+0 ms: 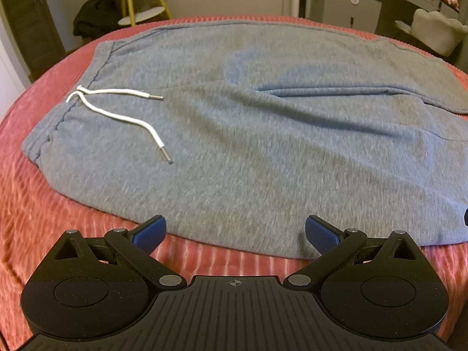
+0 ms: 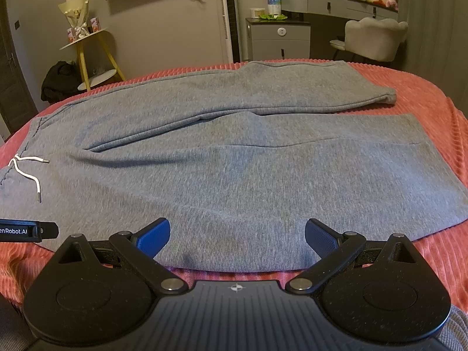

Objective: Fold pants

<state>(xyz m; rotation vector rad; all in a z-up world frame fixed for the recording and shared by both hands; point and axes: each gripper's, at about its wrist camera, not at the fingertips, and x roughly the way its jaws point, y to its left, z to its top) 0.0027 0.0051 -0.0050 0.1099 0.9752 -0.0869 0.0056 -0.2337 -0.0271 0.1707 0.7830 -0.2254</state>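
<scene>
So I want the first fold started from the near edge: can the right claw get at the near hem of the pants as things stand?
Probably yes. The right claw is open just above the near edge of the grey pants, with nothing between them on the red bedspread.

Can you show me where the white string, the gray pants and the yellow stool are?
white string (image 1: 117,116), left wrist view, middle of lower cord.
gray pants (image 2: 234,175), right wrist view, near leg.
yellow stool (image 2: 82,61), right wrist view, front leg.

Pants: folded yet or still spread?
Spread. The grey pants lie flat on the red bedspread, both legs side by side, no fold.
</scene>
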